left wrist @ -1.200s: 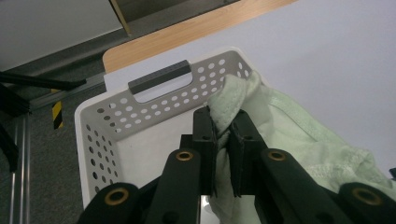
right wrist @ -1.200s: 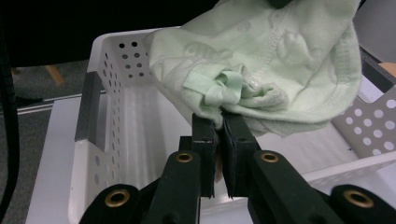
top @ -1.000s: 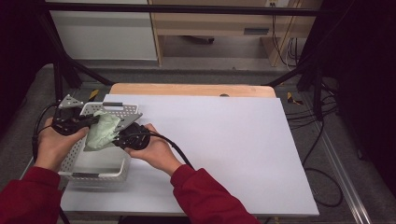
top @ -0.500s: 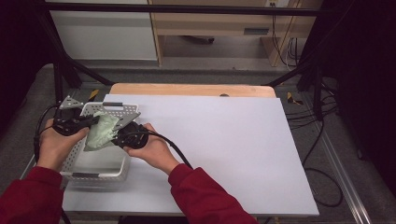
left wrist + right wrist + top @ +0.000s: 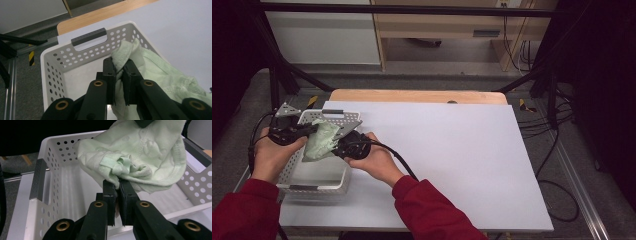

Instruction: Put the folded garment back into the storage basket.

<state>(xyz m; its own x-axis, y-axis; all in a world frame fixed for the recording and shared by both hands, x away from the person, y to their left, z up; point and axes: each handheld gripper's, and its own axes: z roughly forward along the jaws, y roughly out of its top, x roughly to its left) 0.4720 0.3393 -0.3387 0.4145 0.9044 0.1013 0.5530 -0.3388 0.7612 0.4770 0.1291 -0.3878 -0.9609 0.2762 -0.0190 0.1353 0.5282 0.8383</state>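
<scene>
Cloth [image 5: 321, 141] of pale green knit, crumpled with stitched hems, hangs at left of the frame over the white perforated basket [image 5: 314, 186]. Left tool [image 5: 310, 131] and right tool [image 5: 337, 145] each clench a fold of it.

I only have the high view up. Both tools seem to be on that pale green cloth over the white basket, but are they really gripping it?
Observer: Yes. In the left gripper view the left tool has its jaws closed on a stitched edge of the green cloth.
Operator: And the other one?
Observer: In the right gripper view the right tool is clamped on a bunched fold with a little ribbon-like strip of the cloth.
Operator: Is anything in the basket underneath?
Observer: The basket floor that shows below the cloth is bare white; the cloth hangs above it, and I see no contact with the floor.
</scene>
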